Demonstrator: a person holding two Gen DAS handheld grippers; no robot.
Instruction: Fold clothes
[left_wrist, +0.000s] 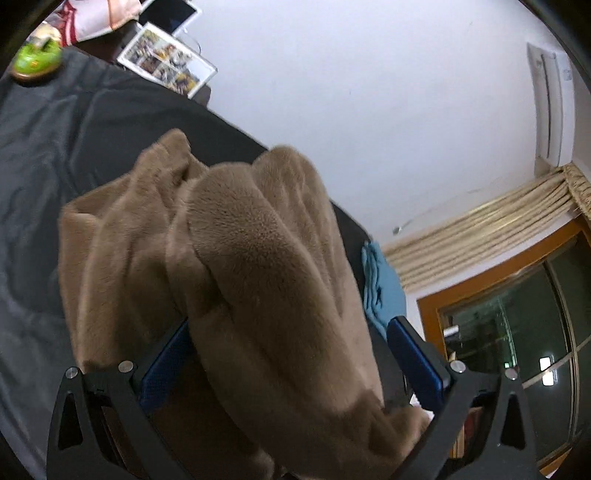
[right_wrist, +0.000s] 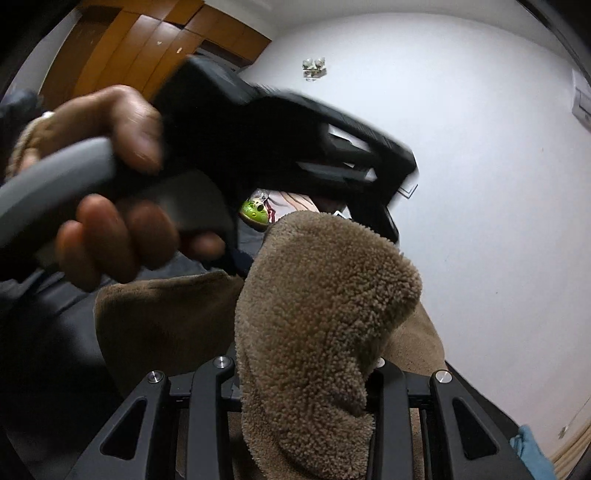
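A brown fleece garment hangs bunched between the blue-padded fingers of my left gripper. Those fingers stand wide apart, and the cloth fills the gap and spills over the dark bed cover. In the right wrist view a fold of the same garment, curly side out, rises from my right gripper. Its arms are drawn close together on the fold and its fingertips are hidden by the cloth. A hand holds the left gripper's blurred black housing just above.
A blue cloth lies at the bed's right edge. A green toy, a picture book and a red-and-white pillow sit at the far end. Curtains and a window are to the right, and a wooden wardrobe stands behind.
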